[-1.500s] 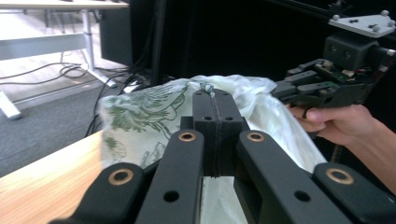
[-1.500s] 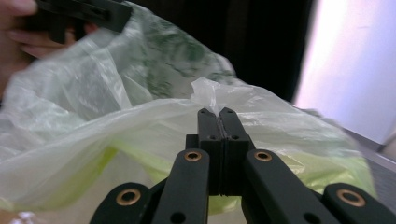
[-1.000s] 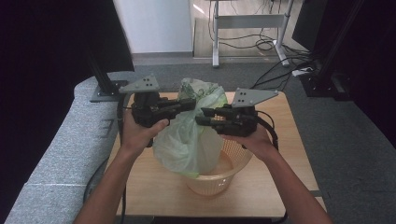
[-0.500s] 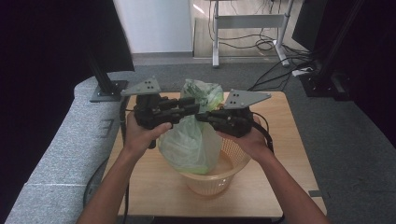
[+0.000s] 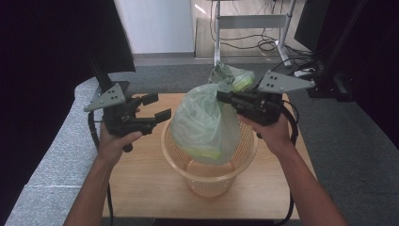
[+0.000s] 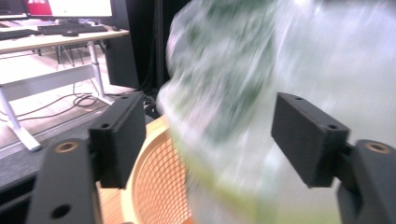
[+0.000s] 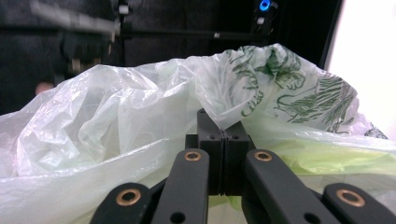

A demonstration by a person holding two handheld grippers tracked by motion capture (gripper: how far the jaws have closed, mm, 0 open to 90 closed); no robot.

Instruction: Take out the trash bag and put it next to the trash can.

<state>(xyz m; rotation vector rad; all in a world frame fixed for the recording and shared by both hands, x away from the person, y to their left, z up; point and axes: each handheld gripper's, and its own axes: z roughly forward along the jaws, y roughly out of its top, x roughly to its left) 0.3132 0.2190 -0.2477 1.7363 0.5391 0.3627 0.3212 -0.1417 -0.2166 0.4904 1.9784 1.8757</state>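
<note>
A pale green plastic bag [image 5: 207, 122] with leaf print hangs over an orange mesh basket [image 5: 209, 176] on the wooden table [image 5: 141, 183]. My right gripper [image 5: 222, 98] is shut on the bag's upper edge and holds it up; in the right gripper view the bag [image 7: 140, 116] is pinched between the closed jaws of the right gripper [image 7: 223, 125]. My left gripper [image 5: 157, 107] stands open to the left of the bag, apart from it. In the left gripper view the blurred bag [image 6: 243, 93] and the basket [image 6: 159, 182] lie ahead of the spread jaws of the left gripper [image 6: 210, 135].
A grey padded surface [image 5: 51, 160] borders the table on the left. Beyond the far edge stand a metal desk frame [image 5: 254, 21] and cables [image 5: 301, 70] on the floor. Dark curtains [image 5: 42, 52] close in both sides.
The left gripper has let go of the bag and moved away to the left, now open. The right gripper has lifted the bag higher and to the right above the basket.
</note>
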